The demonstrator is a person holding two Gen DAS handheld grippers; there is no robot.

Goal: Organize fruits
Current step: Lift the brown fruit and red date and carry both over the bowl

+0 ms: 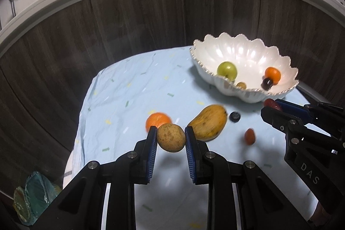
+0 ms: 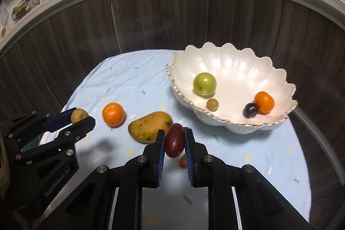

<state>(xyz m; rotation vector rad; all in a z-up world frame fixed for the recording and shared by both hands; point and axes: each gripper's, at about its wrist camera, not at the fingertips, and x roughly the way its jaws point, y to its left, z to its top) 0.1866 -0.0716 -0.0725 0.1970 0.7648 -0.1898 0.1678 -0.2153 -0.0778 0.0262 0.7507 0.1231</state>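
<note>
both tongs grip fruit above cloth.

obstacles: mango, orange mid-cloth | free: cloth left of bowl

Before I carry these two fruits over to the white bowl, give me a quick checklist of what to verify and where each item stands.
1. Left gripper grip on the round brown fruit: ok, clamped between both pads, lifted off the cloth.
2. Right gripper grip on the dark red fruit: ok, pinched between both pads.
3. Room in the white bowl: ok, the green apple, orange, dark plum and small tan fruit leave bare floor.
4. Path over the mango: cannot tell, clearance is unclear.
5. Left to sort: not ok, the mango, an orange on the cloth and a small reddish fruit remain.
</note>
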